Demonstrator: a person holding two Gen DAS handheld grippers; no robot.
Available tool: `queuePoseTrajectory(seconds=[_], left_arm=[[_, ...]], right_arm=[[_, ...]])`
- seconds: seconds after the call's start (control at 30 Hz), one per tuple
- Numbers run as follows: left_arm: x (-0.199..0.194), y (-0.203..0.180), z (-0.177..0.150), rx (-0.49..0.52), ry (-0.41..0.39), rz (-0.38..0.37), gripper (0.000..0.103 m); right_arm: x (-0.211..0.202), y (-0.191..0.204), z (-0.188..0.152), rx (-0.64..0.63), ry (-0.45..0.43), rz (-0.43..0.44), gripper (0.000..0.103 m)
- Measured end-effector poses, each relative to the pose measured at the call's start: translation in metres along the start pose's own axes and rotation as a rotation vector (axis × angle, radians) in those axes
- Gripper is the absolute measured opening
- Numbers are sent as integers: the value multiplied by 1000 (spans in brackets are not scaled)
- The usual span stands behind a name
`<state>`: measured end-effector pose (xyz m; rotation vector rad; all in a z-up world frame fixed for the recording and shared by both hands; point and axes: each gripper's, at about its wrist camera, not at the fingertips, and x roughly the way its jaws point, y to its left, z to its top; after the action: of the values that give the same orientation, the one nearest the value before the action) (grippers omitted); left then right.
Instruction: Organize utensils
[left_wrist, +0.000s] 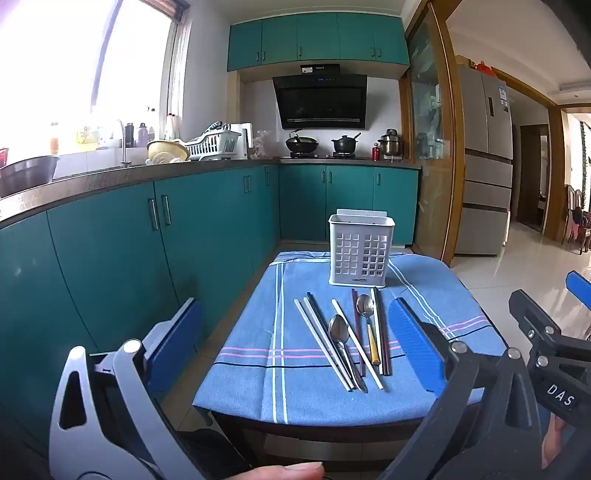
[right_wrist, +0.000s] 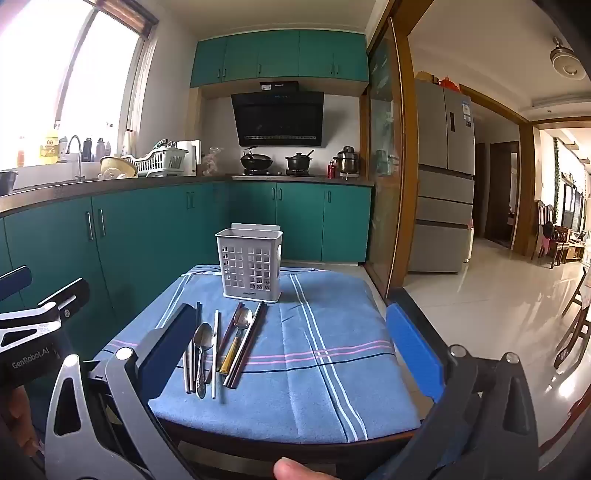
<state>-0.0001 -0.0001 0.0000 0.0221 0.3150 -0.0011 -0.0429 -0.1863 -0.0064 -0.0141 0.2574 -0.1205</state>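
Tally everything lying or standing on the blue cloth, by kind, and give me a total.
Spoons: 2 (one plain steel, one with a yellow handle)
Chopsticks: at least 7, white and dark; they overlap, so an exact count is unsure
White utensil holder: 1
Total: at least 10

Left gripper (left_wrist: 295, 334): showing blue ribbed pads, grey linkage, round silver rivets;
Right gripper (right_wrist: 291, 339): wearing blue pads, black arms, silver rivets
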Motion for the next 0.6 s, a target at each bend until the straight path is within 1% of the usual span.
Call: queuePoseTrajectory(seconds=[0.6], left_arm=[[-3,2,-2,2,0,3,99]], right_arm=[[-4,-3,1,5,2,2,100]])
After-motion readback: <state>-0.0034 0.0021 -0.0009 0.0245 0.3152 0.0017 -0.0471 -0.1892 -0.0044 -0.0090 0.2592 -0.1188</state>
